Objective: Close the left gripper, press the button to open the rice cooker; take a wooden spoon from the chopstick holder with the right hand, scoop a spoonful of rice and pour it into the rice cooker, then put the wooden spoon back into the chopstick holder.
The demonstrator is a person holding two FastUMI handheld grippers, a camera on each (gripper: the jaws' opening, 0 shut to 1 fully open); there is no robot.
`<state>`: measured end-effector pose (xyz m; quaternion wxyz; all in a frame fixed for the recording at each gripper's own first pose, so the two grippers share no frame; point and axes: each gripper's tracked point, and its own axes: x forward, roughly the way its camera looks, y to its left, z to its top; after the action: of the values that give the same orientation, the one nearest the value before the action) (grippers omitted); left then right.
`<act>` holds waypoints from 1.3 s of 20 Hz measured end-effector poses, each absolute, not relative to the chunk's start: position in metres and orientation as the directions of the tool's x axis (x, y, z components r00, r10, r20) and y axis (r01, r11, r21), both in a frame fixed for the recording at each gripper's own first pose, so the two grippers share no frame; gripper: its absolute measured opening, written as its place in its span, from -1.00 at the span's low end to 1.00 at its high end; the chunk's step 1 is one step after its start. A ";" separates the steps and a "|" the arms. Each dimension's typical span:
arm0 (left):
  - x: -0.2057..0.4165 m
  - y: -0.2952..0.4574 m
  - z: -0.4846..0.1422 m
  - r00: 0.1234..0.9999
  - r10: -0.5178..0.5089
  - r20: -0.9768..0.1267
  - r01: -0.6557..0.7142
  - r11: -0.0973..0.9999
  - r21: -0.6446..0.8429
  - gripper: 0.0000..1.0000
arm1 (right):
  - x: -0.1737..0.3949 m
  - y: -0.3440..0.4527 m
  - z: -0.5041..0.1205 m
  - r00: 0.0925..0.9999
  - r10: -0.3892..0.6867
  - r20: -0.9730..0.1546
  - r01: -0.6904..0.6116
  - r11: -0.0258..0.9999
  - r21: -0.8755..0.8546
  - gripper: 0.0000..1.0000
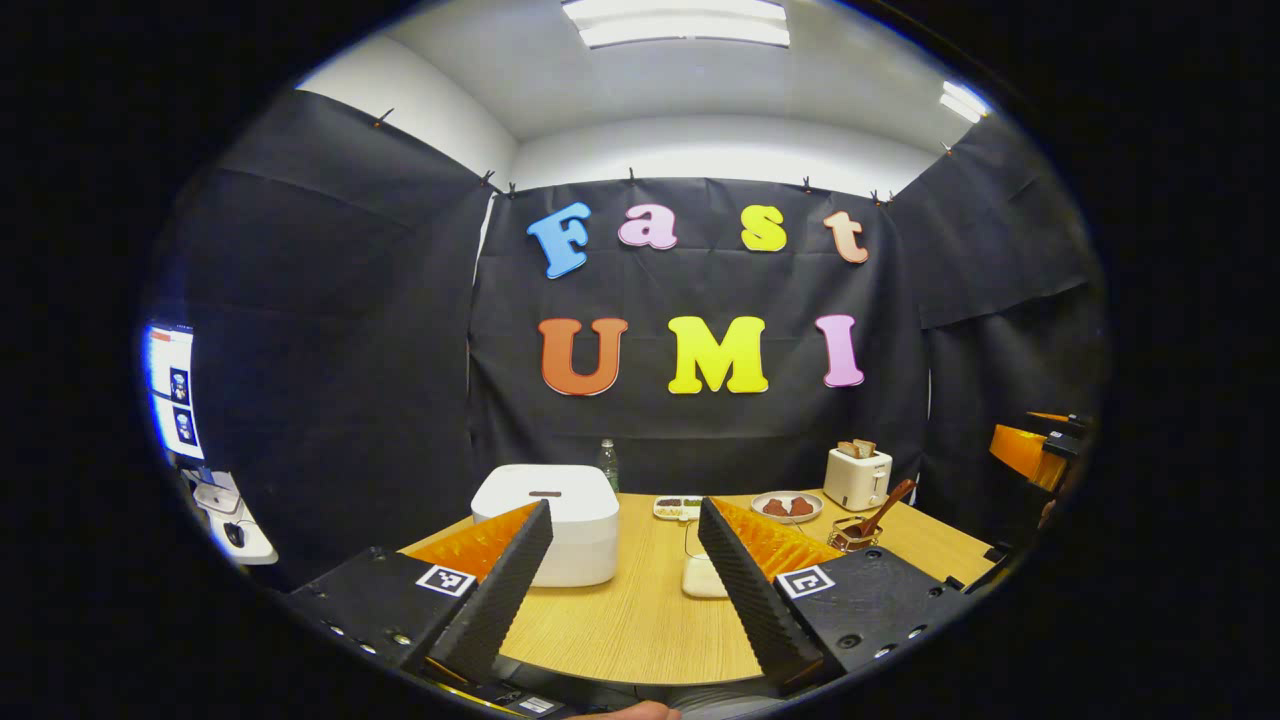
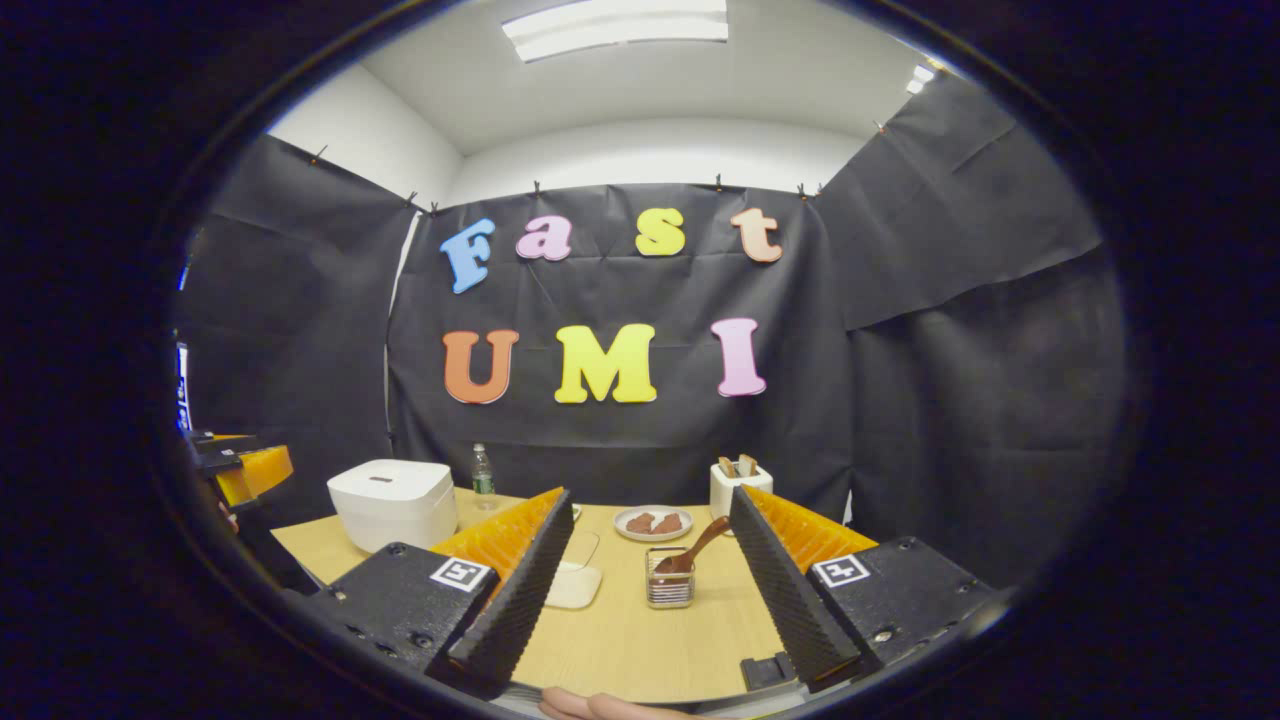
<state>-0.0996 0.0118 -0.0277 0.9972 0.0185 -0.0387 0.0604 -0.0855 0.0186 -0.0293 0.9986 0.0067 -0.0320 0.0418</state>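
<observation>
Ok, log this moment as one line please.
left hand-held gripper: open, empty | right hand-held gripper: open, empty | rice cooker: lid shut | wooden spoon: in chopstick holder | stage: not begun

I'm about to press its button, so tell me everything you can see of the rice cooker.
The rice cooker is a white, boxy appliance with rounded corners, plastic by its look. Its lid is shut and flat, with a small dark slot-like mark on top near the back. It stands upright on the wooden table, at its far left part, a clear bottle behind it. Nothing touches it; the left tongs are open, short of it.
</observation>
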 end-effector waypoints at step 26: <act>-0.101 0.004 -0.036 0.991 0.095 0.098 -0.098 0.995 0.024 0.89 | -0.080 0.026 -0.050 0.995 0.097 0.033 -0.096 0.995 -0.020 0.89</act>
<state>-0.1012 0.0041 -0.0356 0.9976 0.0145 -0.0483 0.0484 -0.0801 0.0264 -0.0498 0.9986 -0.0091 -0.0168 0.0485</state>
